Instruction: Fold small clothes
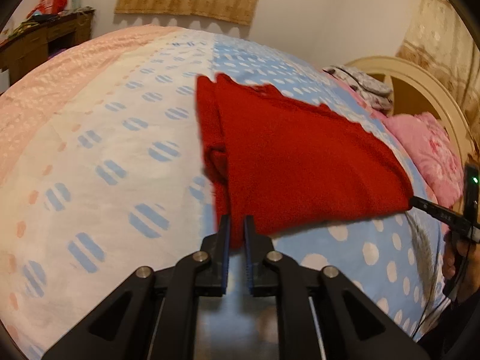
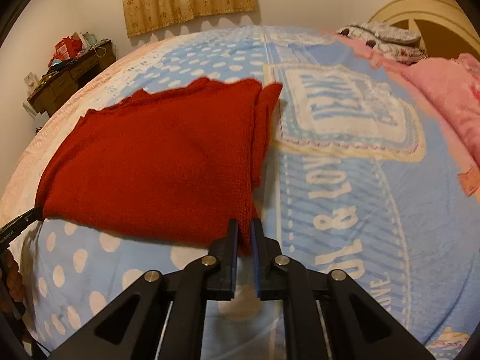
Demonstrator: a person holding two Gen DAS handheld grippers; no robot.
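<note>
Bedroom, blue dotted bedspread (image 1: 345, 258): red knitted garment (image 1: 288, 162) lay mid-bed, partly folded. My left gripper (image 1: 237, 225) and right gripper (image 2: 244, 228) each pinched one near corner, keeping that edge taut for folding.

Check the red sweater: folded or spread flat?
Folded. The red sweater shows stacked layers along its side edge in both views, while each hand-held gripper, left and right, pinches a near corner.
</note>
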